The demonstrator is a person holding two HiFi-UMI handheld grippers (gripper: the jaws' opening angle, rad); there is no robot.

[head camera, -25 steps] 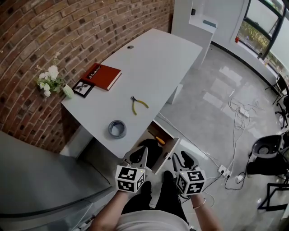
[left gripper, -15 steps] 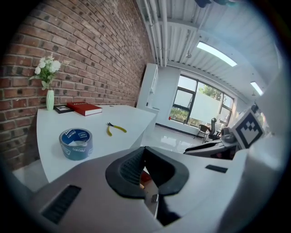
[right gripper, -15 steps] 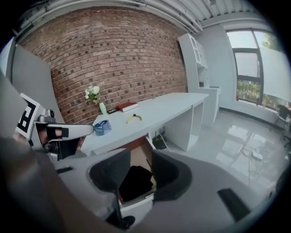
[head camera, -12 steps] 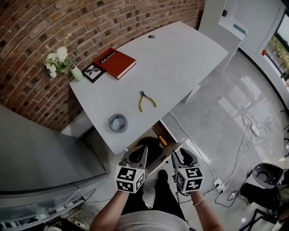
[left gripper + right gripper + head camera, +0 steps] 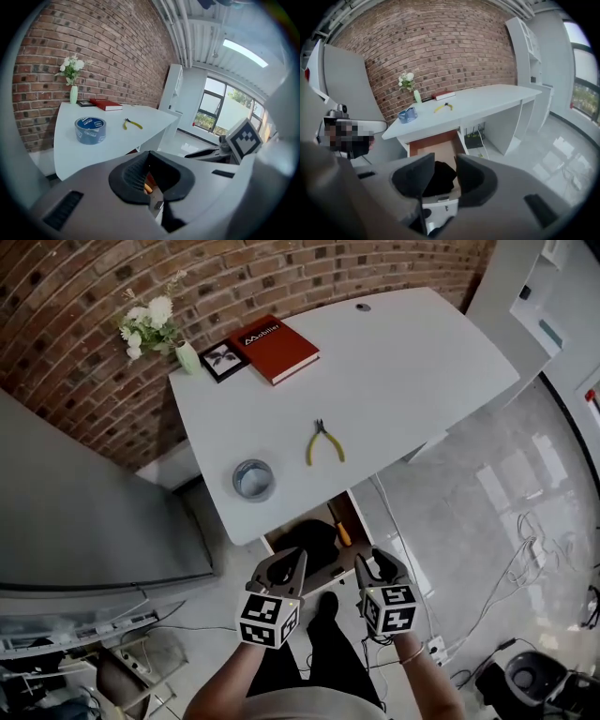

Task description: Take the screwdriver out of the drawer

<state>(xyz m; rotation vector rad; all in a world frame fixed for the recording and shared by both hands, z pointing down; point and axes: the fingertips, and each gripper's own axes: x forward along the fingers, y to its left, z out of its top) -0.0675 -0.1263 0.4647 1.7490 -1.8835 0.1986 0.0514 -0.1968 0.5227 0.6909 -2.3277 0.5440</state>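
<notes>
Since a second ago the desk (image 5: pixel 412 362) has swung round to lie across the top of the head view, while both grippers keep their place just short of the open drawer (image 5: pixel 433 145). The left gripper (image 5: pixel 151 176) has its jaws a narrow way apart and the right gripper (image 5: pixel 439 176) a little wider; neither holds anything.

One screwdriver (image 5: pixel 343 533) lies in the drawer, ahead of both pairs of jaws, to the right of the left pair and the left of the right pair. The orange sliver seen through the left gap is probably its handle. One black thing (image 5: pixel 305 540) lies beside it, straight ahead of the right jaws.

Farther ahead on the desk are one roll of tape (image 5: pixel 253 479), one pair of pliers (image 5: pixel 324 442), one red book (image 5: pixel 276 349), one picture frame (image 5: pixel 223 360) and one vase of flowers (image 5: pixel 187 357).
</notes>
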